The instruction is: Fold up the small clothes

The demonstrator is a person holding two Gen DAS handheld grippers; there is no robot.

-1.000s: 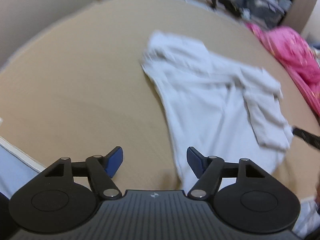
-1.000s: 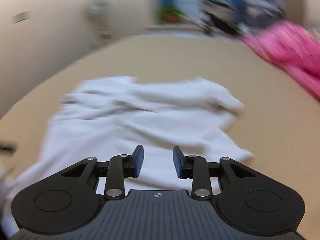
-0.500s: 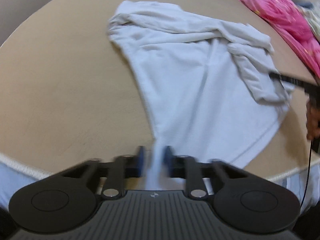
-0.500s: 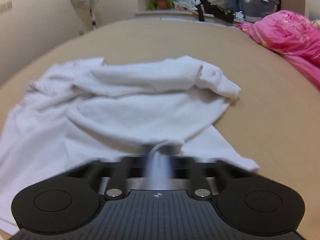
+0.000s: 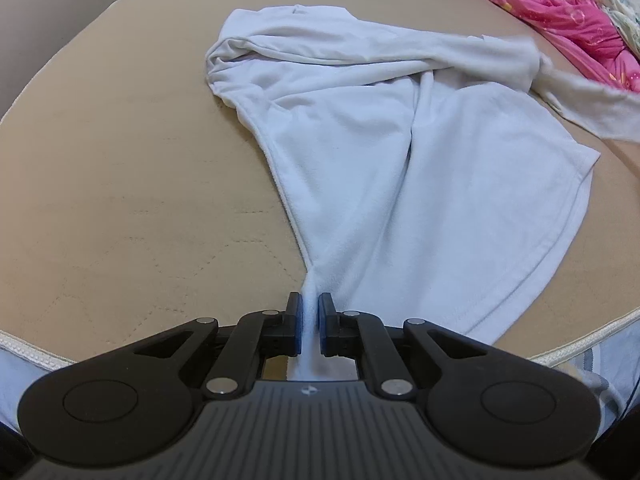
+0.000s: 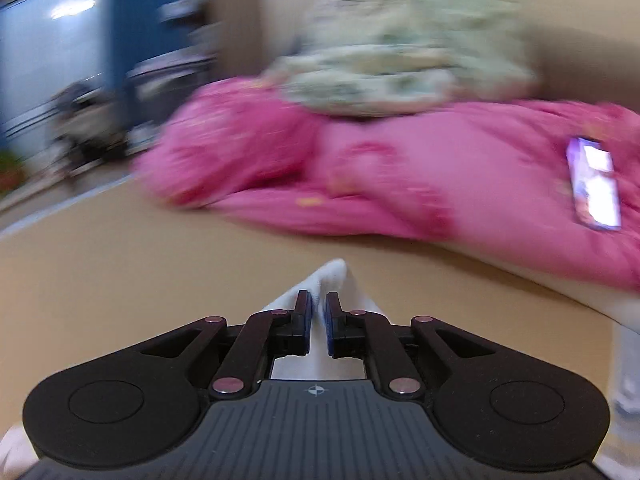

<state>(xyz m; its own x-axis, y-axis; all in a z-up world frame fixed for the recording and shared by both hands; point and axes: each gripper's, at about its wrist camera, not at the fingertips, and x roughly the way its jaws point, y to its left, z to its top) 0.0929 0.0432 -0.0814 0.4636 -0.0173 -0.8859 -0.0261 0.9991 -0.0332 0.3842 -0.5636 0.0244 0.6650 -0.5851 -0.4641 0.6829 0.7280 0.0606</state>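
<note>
A small white shirt (image 5: 400, 128) lies spread and wrinkled on the tan mattress (image 5: 120, 168). My left gripper (image 5: 309, 310) is shut on the shirt's near left hem corner, near the mattress's front edge. My right gripper (image 6: 318, 306) is shut on another corner of the white shirt (image 6: 330, 274), which pokes out past the fingertips above the mattress (image 6: 120, 272). One part of the shirt stretches off to the right edge of the left wrist view. The right wrist view is motion-blurred.
A pink quilt (image 5: 568, 12) lies at the far right of the mattress; it also fills the right wrist view (image 6: 400, 172), with a green patterned bundle (image 6: 400, 48) on it and a lit phone (image 6: 594, 182). The mattress's piped front edge (image 5: 580, 342) is close.
Both grippers went from open to shut on corners of the white shirt. The right gripper has swung right with its corner and now faces the pink quilt.
</note>
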